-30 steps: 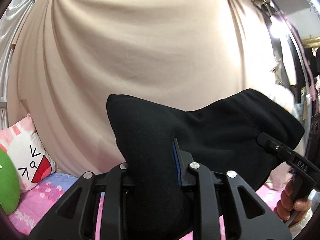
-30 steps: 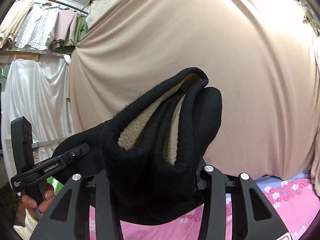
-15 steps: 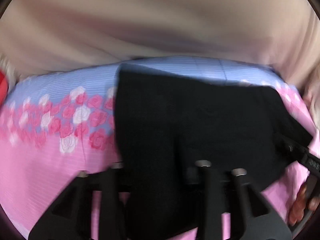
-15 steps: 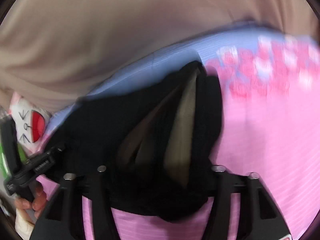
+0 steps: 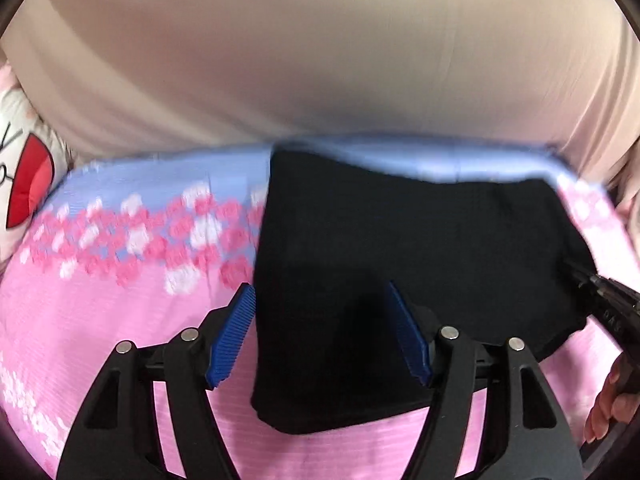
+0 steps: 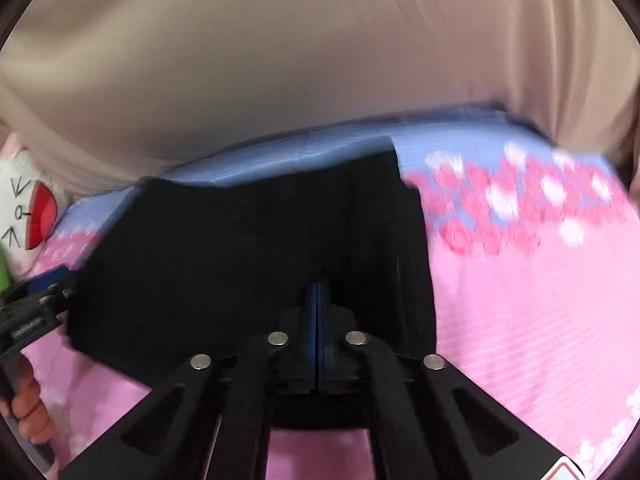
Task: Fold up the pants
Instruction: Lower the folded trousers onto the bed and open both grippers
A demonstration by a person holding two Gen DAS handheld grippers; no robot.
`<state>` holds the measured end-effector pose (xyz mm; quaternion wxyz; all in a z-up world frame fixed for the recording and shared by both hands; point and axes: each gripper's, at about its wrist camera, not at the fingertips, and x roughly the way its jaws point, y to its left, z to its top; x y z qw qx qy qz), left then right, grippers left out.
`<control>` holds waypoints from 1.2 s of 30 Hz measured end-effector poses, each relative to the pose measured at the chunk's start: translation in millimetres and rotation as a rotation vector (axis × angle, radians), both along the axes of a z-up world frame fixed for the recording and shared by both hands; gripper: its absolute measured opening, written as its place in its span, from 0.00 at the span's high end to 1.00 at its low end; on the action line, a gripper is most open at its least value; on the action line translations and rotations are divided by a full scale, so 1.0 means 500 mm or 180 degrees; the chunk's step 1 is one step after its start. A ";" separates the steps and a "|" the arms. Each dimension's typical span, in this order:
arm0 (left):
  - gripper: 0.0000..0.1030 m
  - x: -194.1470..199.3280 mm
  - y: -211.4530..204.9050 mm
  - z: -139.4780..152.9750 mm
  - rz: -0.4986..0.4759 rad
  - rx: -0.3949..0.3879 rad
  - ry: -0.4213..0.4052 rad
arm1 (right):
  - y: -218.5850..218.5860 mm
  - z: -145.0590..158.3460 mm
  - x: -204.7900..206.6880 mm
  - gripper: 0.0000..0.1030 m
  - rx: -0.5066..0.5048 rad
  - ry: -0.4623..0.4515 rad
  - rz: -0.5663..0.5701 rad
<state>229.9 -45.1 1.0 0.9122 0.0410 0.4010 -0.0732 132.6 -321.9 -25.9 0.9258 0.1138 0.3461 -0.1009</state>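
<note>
Both your wrist views evenly lit, soft indoor light, no glare. Motion blur smears flower print on bedspread (image 5: 120, 248) and beige curtain (image 5: 320, 60). Fisheye bends edges hard, dark vignette in corners. Black pants (image 5: 400, 240) read as flat dark mass, folds lost. Faint shadow under pants' near edge, lower centre.

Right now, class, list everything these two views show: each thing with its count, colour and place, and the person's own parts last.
pants: one, black, folded flat on the sheet
sheet: one, pink and blue with flowers, under the pants
curtain: one, beige, behind the bed
pillow: one, white and red cartoon face, far left
left tongs: one, black with blue pads, opening astride the pants' near edge
right tongs: one, black with blue pads, shut over the pants' near edge
hands: two, at the frame edges, holding the tongs
</note>
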 end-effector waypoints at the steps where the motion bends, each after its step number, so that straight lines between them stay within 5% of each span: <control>1: 0.36 0.002 0.000 -0.013 0.0031 0.0021 0.0032 | -0.002 0.010 -0.009 1.00 0.0137 -0.0008 -0.0014; 3: 0.36 -0.003 0.006 -0.012 0.0044 -0.0030 -0.0011 | 0.014 0.056 -0.041 0.99 0.0206 -0.0149 0.0022; 5: 0.36 -0.004 0.008 -0.007 0.0049 -0.0042 0.0021 | 0.046 0.084 -0.062 0.99 -0.0049 -0.0263 0.0090; 9: 0.36 -0.003 0.005 -0.009 0.0056 0.0020 0.0009 | 0.023 0.007 -0.025 1.00 -0.0199 0.0184 0.0009; 14: 0.36 -0.017 0.002 -0.002 0.0082 0.0123 -0.0017 | 0.041 0.061 -0.064 0.98 -0.0083 -0.0111 0.0025; 17: 0.37 -0.025 0.007 0.003 0.0123 0.0129 -0.0017 | 0.051 0.037 -0.051 0.98 -0.0310 0.0106 -0.0034; 20: 0.37 -0.044 0.015 0.014 0.0149 0.0119 -0.0008 | 0.041 0.024 -0.058 1.00 -0.0189 0.0172 -0.0108; 27: 0.36 -0.142 0.059 0.056 0.0290 0.0070 -0.0034 | 0.129 0.118 -0.187 0.84 -0.0249 -0.0161 -0.0052; 30: 0.26 -0.217 0.073 0.078 0.0370 0.0062 -0.0103 | 0.164 0.121 -0.244 0.79 -0.0226 -0.0243 -0.0075; 32: 0.11 -0.266 0.076 0.091 0.0381 0.0045 -0.0223 | 0.191 0.110 -0.285 0.78 -0.0342 -0.0284 -0.0143; 36: 0.04 -0.363 0.078 0.106 0.0469 0.0149 -0.0578 | 0.236 0.088 -0.354 0.66 -0.0596 -0.0417 -0.0272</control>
